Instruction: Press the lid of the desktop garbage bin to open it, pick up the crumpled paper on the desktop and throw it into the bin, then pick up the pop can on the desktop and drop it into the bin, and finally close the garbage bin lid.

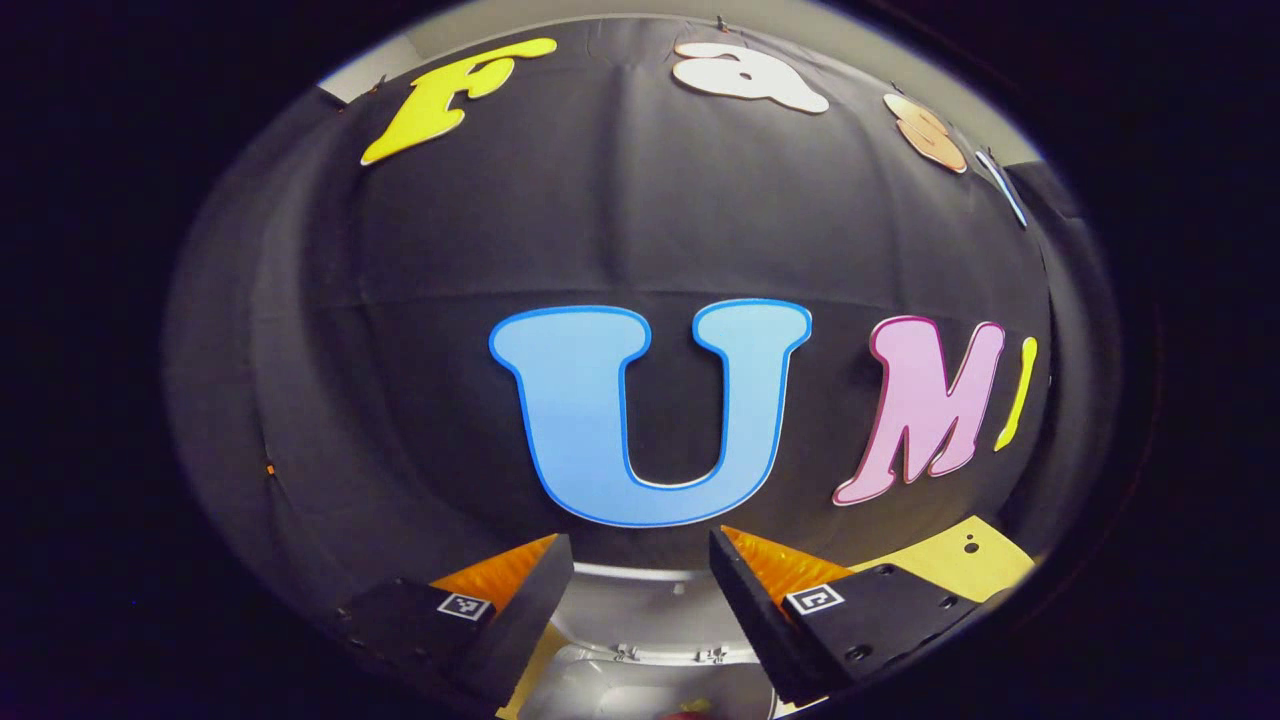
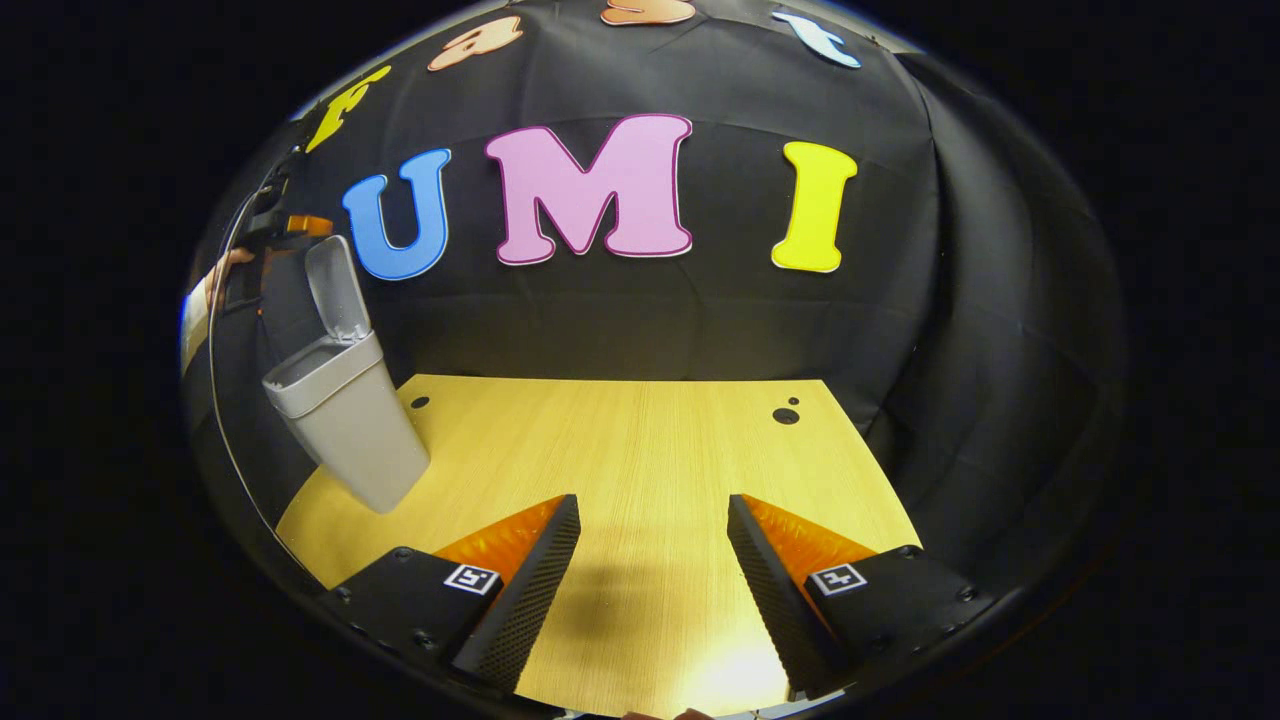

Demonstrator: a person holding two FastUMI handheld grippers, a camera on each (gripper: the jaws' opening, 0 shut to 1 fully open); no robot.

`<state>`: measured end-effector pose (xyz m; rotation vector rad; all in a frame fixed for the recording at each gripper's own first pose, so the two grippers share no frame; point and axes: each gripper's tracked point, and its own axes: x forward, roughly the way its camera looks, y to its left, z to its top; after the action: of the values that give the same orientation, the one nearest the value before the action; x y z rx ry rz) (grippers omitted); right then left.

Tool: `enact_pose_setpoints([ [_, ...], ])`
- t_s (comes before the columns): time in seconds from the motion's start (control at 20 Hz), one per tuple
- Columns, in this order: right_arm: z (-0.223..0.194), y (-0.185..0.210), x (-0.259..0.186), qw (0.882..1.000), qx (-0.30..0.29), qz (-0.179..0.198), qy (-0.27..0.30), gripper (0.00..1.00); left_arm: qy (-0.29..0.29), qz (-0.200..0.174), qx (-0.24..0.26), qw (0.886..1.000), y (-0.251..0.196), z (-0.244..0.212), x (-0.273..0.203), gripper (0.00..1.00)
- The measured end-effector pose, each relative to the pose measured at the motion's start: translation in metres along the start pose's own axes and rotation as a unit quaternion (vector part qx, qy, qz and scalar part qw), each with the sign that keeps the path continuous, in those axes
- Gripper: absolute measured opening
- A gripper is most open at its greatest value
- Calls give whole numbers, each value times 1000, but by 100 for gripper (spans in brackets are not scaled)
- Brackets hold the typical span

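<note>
The grey desktop bin (image 2: 350, 420) stands at the table's left edge with its lid (image 2: 335, 285) swung up and upright. My left gripper (image 1: 640, 545) is open and hangs just over the bin's mouth (image 1: 620, 695), with the raised lid (image 1: 640, 610) right ahead between its fingers. A small yellowish and red bit shows inside the bin at the bottom edge, too little to identify. In the right gripper view the left gripper (image 2: 285, 228) and the hand (image 2: 225, 270) holding it sit above the bin. My right gripper (image 2: 652, 505) is open over the bare wooden table (image 2: 640, 430), holding nothing.
The wooden table has small dark holes near its back corners (image 2: 785, 415). A corner of the table (image 1: 960, 565) shows right of the bin. Black cloth walls close off the back and the sides.
</note>
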<state>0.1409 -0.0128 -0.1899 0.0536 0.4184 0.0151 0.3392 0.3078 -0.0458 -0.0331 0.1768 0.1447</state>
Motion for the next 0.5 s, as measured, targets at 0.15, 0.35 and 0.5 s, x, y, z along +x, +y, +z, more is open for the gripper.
enact_pose_setpoints([
  [0.15,-1,3,1,1000,0,5,2,96,-6,-15,24,1000,-6,5,2,90],
  [0.35,3,13,4,1000,-2,17,1,96,63,-27,13,998,-13,-40,21,90],
  [0.5,3,18,3,1000,-10,22,-1,96,79,-33,7,996,-15,-47,8,94],
])
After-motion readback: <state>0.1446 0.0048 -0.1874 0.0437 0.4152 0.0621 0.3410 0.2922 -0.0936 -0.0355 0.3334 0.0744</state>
